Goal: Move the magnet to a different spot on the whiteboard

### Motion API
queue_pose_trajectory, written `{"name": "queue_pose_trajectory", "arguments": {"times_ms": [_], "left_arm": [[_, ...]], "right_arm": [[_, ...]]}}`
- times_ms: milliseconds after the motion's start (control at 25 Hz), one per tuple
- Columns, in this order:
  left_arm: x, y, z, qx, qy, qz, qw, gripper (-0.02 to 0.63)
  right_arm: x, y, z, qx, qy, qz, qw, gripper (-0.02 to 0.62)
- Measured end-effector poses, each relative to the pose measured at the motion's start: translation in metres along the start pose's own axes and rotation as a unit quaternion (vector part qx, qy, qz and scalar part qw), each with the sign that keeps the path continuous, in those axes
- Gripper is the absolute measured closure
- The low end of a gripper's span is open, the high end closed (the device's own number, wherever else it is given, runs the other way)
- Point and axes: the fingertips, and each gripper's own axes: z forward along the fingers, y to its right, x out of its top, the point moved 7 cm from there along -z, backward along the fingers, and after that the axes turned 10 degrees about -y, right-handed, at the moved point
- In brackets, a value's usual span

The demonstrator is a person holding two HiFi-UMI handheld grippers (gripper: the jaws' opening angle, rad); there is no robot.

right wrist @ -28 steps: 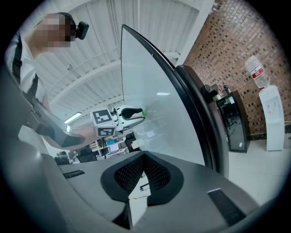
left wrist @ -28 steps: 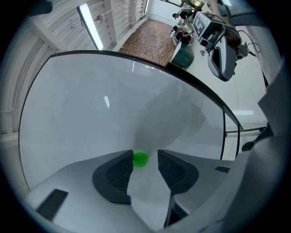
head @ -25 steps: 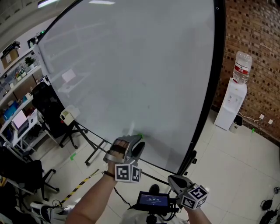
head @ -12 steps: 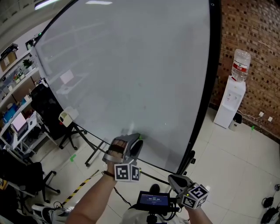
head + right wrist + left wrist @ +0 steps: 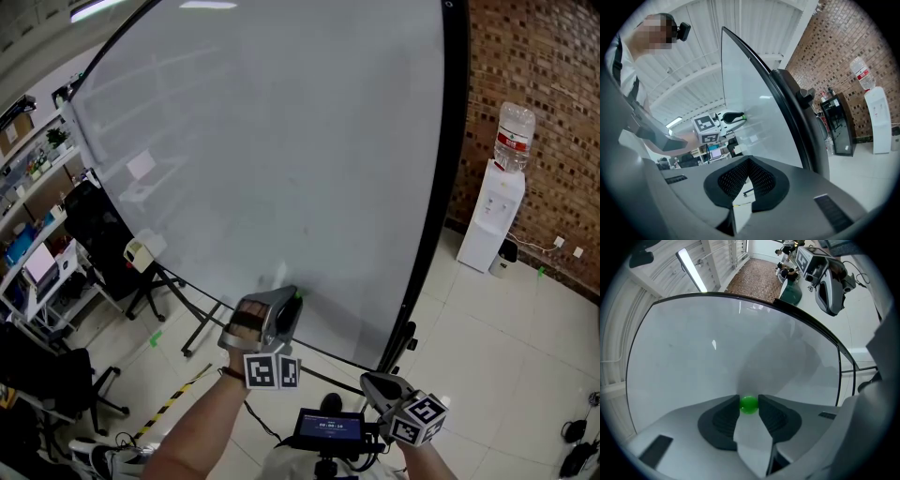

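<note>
Head view: the small round green magnet [image 5: 298, 294] is hard to see here. It shows only as a green speck at the tip of the left tool [image 5: 291, 302], which covers most of it. It sits low on the large white whiteboard [image 5: 281, 141], near the bottom frame. The left forearm rises from the lower edge of the picture and the tool points at the board, about level. The right tool [image 5: 375, 386] is held low and to the right, well apart from the board, and its hand is cut off by the bottom edge.

Left gripper view: the state of this tool is clear here. The two dark pads [image 5: 723, 414] have just been closing, and they now press on the magnet from both sides at their tips. The magnet lies against the whiteboard surface. The lower part of the tool body fills the foreground.

Right gripper view: the jaws of the right tool are together at their tips and nothing is between them. This view shows what the others do not, namely the left tool from the side with its marker cube [image 5: 707, 129]. Its green-tipped end touches the whiteboard, which is seen almost edge-on. The brown brick wall [image 5: 829, 51] stands behind.
</note>
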Motion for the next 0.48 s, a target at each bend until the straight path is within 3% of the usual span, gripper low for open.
{"name": "queue_pose_trajectory", "arguments": {"times_ms": [480], "left_arm": [[0.0038, -0.0022, -0.0028, -0.001, 0.000, -0.014, 0.9999, 0.460]], "right_arm": [[0.0022, 0.0023, -0.0074, -0.004, 0.005, 0.001, 1.000, 0.574]]}}
